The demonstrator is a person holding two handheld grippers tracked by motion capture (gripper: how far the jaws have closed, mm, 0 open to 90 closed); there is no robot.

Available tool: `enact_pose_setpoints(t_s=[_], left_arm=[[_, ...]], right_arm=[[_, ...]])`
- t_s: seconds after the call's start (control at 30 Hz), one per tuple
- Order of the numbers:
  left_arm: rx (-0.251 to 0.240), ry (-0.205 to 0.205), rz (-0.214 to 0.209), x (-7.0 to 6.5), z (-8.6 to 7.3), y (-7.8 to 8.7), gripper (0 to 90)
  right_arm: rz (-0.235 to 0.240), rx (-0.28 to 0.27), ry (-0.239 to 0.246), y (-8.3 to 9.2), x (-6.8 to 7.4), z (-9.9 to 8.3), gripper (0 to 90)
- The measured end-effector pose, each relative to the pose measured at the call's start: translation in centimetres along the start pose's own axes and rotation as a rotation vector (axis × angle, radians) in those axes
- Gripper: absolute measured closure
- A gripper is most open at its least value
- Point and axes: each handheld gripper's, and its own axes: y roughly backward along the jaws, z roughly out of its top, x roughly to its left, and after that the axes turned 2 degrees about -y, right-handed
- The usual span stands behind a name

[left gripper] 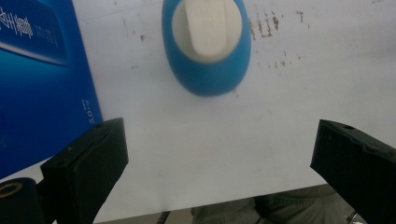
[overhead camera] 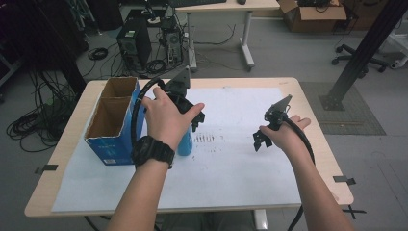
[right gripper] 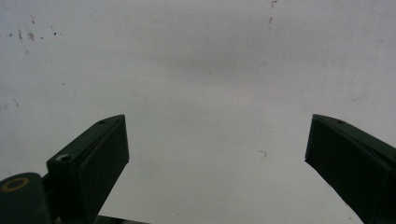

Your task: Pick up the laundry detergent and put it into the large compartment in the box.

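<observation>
The left gripper (left gripper: 219,154) hangs with its 2 jaws spread wide, empty, above the white sheet (left gripper: 201,140); a blue bottle (left gripper: 206,46) stands at 12 o'clock, a blue box (left gripper: 42,84) at 10. The right gripper (right gripper: 217,149) is likewise spread wide over bare sheet.

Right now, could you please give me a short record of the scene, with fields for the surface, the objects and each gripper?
surface: wooden table covered by a white sheet with brown marks
box: blue cardboard box, open top, two compartments, at the sheet's left
bottle: blue bottle with white cap, upright beside the box
left gripper: open, above the bottle, holding nothing
right gripper: open, over bare sheet, holding nothing
</observation>
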Motion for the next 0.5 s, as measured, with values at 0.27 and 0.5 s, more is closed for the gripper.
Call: enact_pose_setpoints(t_s=[0.27,0.5], left_arm=[[0.03,0.034,0.015,0.7,2.2,-0.7,4.1],[0.042,0.033,0.007,0.4,3.8,-1.3,4.0]], right_arm=[[0.0,0.004,0.012,0.0,0.0,0.1,6.4],[0.005,0.006,0.019,-0.4,-0.3,0.2,6.4]])
